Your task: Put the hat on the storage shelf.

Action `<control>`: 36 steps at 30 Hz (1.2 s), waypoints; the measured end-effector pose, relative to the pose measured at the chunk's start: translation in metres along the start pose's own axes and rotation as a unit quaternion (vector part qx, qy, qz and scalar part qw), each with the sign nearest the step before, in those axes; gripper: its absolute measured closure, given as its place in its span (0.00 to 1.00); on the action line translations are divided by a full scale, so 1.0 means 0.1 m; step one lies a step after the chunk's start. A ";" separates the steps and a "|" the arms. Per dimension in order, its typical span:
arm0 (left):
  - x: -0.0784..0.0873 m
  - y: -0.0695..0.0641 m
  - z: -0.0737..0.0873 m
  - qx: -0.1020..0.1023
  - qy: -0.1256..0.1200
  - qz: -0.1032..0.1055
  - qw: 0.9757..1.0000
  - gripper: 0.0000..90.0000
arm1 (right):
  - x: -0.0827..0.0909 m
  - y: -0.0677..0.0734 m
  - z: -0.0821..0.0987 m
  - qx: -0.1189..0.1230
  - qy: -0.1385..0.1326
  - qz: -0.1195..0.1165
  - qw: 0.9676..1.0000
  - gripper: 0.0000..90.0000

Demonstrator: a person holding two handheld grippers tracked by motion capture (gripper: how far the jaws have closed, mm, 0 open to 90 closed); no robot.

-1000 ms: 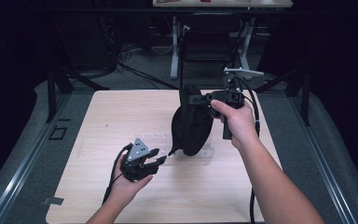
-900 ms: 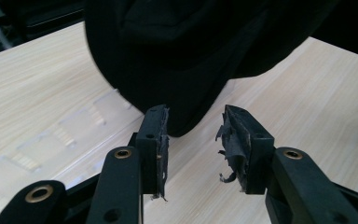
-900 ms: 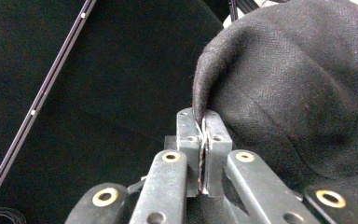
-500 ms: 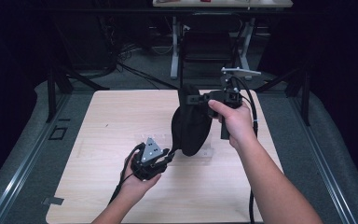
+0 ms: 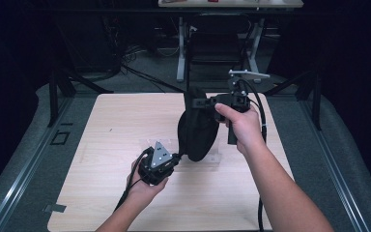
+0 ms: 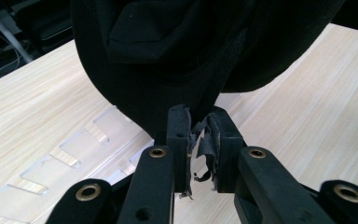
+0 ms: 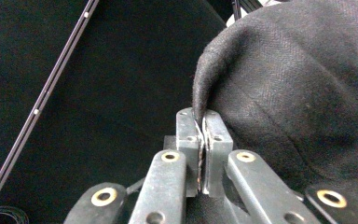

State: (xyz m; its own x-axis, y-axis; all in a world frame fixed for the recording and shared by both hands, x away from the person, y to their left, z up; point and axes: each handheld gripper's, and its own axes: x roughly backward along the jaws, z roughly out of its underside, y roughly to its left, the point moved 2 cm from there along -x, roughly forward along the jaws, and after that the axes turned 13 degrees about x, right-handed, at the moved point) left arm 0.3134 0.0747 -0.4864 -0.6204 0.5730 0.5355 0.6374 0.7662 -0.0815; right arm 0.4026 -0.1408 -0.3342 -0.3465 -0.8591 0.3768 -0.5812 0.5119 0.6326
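Note:
A black cloth cap (image 5: 198,130) hangs upright over the middle of the wooden table (image 5: 101,145). My right gripper (image 5: 195,102) is shut on its top edge, and in the right gripper view the pads (image 7: 203,116) pinch the rim of the woven fabric (image 7: 298,93). My left gripper (image 5: 178,155) reaches the cap's bottom edge from the lower left. Its jaws have just been closing, and in the left gripper view the tips (image 6: 199,126) clamp the lowest fold of the dark cloth (image 6: 177,46). Torn tape hangs from the left pads.
A clear plastic holder (image 6: 74,149) lies flat on the table under the cap, also in the high view (image 5: 213,158). Beyond the table's far edge stand a chair (image 5: 217,43) and desk legs on dark floor. Cables trail from both grippers.
My left hand has moved right and up to the cap's bottom edge, and its jaws have closed from wide apart onto the cloth. The right hand and the cap's top have stayed put.

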 end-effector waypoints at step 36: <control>0.01 0.20 0.31 -0.001 0.023 -0.041 0.999 0.95 | 0.71 -0.28 0.26 0.020 -0.058 0.065 0.996 0.81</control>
State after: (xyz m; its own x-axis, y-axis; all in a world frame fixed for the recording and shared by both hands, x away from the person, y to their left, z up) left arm 0.3114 0.0993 -0.5137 -0.6490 0.4943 0.5783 0.5862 0.8095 -0.0340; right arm 0.3749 -0.2156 -0.3427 -0.5021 -0.7807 0.3721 -0.5542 0.6207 0.5546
